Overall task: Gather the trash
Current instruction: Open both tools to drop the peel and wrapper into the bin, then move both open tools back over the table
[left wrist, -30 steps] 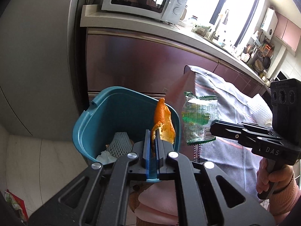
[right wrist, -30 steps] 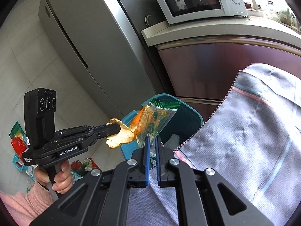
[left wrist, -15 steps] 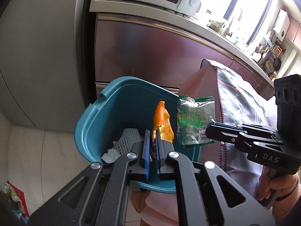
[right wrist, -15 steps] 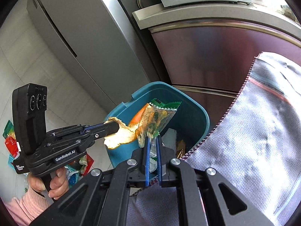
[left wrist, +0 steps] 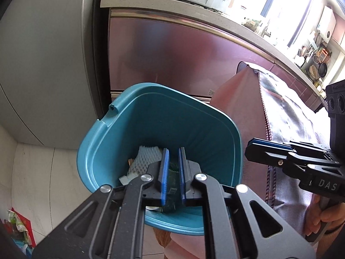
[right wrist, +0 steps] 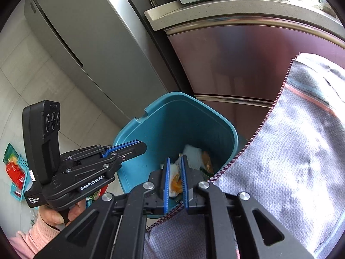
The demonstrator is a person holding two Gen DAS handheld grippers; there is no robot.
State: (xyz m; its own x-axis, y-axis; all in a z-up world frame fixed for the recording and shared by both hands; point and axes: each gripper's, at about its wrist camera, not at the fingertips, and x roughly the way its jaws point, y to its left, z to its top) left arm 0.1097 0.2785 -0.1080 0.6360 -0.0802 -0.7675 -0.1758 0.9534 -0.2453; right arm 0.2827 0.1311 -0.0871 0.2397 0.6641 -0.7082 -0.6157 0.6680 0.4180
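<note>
Our left gripper [left wrist: 173,168] hangs over the teal bin [left wrist: 97,142] with its blue fingers parted and nothing between them. Our right gripper [right wrist: 174,172] sits just to the right, above the rim beside the grey cloth [right wrist: 291,161], also parted and bare. The orange peel [right wrist: 175,183] and white foam netting [left wrist: 144,159] lie at the bottom of the bin.

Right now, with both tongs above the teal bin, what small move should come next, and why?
Probably lift both tongs clear of the bin and turn toward the litter on the floor. The left tongs and right tongs are open and empty, orange peel already lies among the trash inside, and colourful wrappers remain on the tiles.
</note>
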